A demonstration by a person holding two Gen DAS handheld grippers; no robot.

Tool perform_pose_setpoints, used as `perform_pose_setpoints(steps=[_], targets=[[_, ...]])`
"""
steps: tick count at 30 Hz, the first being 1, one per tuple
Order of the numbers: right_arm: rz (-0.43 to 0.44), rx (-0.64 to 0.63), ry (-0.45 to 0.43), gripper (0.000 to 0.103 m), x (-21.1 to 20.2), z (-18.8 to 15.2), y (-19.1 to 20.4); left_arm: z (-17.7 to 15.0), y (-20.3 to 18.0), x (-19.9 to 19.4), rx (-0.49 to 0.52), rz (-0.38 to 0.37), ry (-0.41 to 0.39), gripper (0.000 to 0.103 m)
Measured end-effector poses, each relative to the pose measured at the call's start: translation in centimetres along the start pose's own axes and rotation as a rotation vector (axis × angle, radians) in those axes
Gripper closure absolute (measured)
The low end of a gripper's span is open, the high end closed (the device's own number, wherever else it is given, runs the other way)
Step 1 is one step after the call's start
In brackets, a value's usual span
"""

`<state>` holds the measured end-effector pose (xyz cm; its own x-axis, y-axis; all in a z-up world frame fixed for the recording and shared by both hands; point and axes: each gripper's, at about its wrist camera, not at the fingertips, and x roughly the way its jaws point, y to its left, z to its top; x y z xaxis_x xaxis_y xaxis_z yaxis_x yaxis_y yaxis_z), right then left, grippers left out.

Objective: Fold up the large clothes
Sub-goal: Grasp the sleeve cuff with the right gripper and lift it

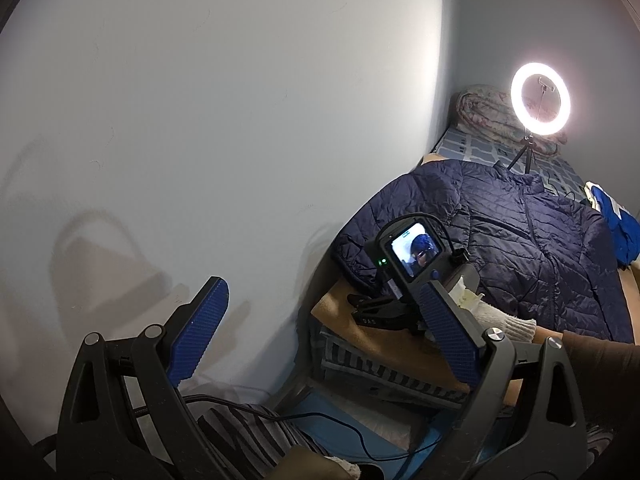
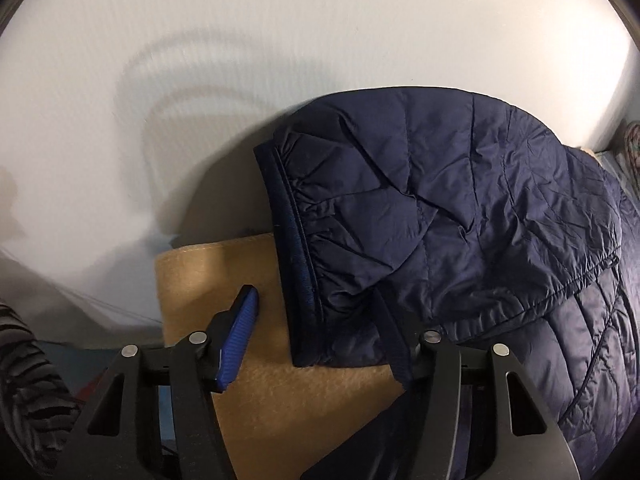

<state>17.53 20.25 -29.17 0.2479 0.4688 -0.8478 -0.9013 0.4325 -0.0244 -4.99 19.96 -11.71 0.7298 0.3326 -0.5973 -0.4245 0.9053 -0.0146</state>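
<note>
A navy quilted jacket (image 1: 528, 236) lies spread front-up on the bed, one sleeve folded towards the wall. In the right wrist view that sleeve (image 2: 440, 208) ends in a ribbed cuff (image 2: 298, 264) resting on a tan blanket (image 2: 224, 276). My right gripper (image 2: 314, 292) straddles the cuff's lower end; its left pad (image 2: 236, 344) stands clear of the fabric, and the right finger sits against the sleeve's underside, so it is open. The left wrist view shows the right gripper (image 1: 376, 308) held by a gloved hand (image 1: 508, 322). My left gripper (image 1: 324, 284) hangs open beside the bed, holding nothing.
A lit ring light (image 1: 540, 98) on a tripod stands on the bed behind the jacket, with a rolled quilt (image 1: 488, 114) in the corner. A bright blue garment (image 1: 618, 228) lies at the far right. The white wall (image 1: 220, 120) runs along the bed; cables and striped fabric (image 1: 248, 432) lie below.
</note>
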Motion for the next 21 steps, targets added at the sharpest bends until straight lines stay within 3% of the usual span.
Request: perform_pose_setpoints(steps=[2,4,7,15,21], targets=[[-0.019,-0.013,0.006,0.058,0.6,0.3,0.5,0.1,-0.1,0.1,0.002,0.001,0.001,0.005],[-0.015,-0.006,0.012,0.08,1.3,0.8,0.7,0.1,-0.2,0.1,0.003,0.002,0.0,0.005],[-0.002,0.01,0.012,0.093,0.4,1.3,0.1,0.3,-0.4,0.2,0.008,0.002,-0.004,0.005],[0.011,0.134,-0.112,0.095,-4.9,1.6,-3.7,1.4,-1.8,0.8,0.037,-0.01,-0.036,0.005],[0.023,0.313,-0.218,0.096,-10.4,0.5,-10.2,2.4,-4.0,1.3,0.092,-0.039,-0.064,0.005]])
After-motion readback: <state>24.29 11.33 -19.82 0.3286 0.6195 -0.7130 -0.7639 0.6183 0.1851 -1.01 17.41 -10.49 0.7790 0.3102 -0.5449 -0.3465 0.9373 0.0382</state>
